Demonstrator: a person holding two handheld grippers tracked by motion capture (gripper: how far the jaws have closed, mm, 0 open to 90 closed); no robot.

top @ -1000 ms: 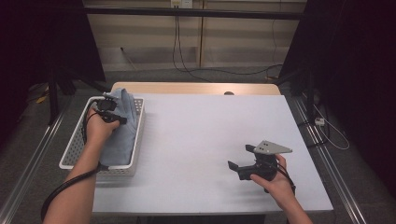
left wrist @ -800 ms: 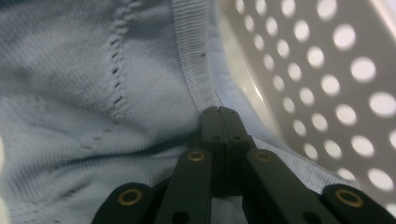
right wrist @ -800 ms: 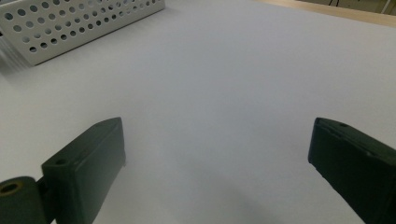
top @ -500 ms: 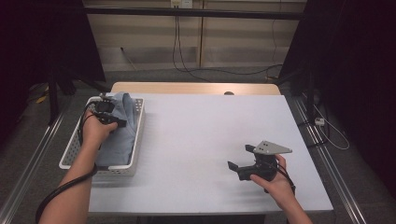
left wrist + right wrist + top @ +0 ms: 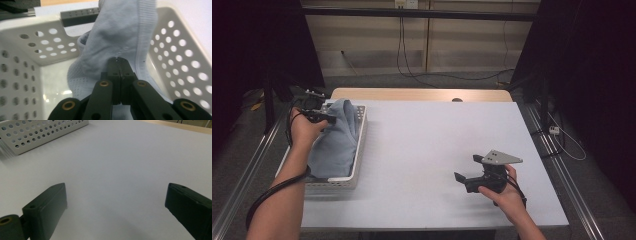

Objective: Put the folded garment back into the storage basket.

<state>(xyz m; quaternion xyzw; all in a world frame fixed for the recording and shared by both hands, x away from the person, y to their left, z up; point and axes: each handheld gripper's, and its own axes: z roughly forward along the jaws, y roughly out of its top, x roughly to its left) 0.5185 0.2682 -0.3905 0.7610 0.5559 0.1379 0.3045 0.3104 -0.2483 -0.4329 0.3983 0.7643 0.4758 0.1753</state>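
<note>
- Where the white table (image 5: pixel 422 150) meets its left edge: perforated white basket (image 5: pixel 360 150), long side parallel to that edge.
- In basket: pale blue-grey cloth (image 5: pixel 334 142), bunched, upper part pulled up above the rim at the far end, rest draped down inside toward the near end.
- Left gripper (image 5: pixel 328 119) at the raised top of the cloth, over the basket's far end; hand (image 5: pixel 304 131) behind it, forearm coming up along the basket's outer side, black cable looped under the arm.
- Left gripper view: 2 black jaws pressed together, tips (image 5: pixel 121 60) pinching a fold of the knit cloth (image 5: pixel 120 32); ribbed hem running down just right of the tips; basket walls w/ round holes (image 5: pixel 180 57) on both sides, glossy basket floor lower left.
- Left gripper state: clamped on the cloth.
- Right gripper (image 5: pixel 468 170) well apart from basket, at near right of table, low over the surface, pointing left toward the basket; grey 3-cornered plate on top; hand (image 5: pixel 502 192) gripping from behind.
- Right gripper view: 2 jaws wide apart, midpoint (image 5: pixel 116 202) over bare white tabletop, nothing between; corner of basket (image 5: pixel 45 132) at upper left, far off.
- Right gripper state: apart, holding nothing.
- Beyond table's far edge: wooden strip (image 5: pixel 417 94), dark floor w/ cables.
</note>
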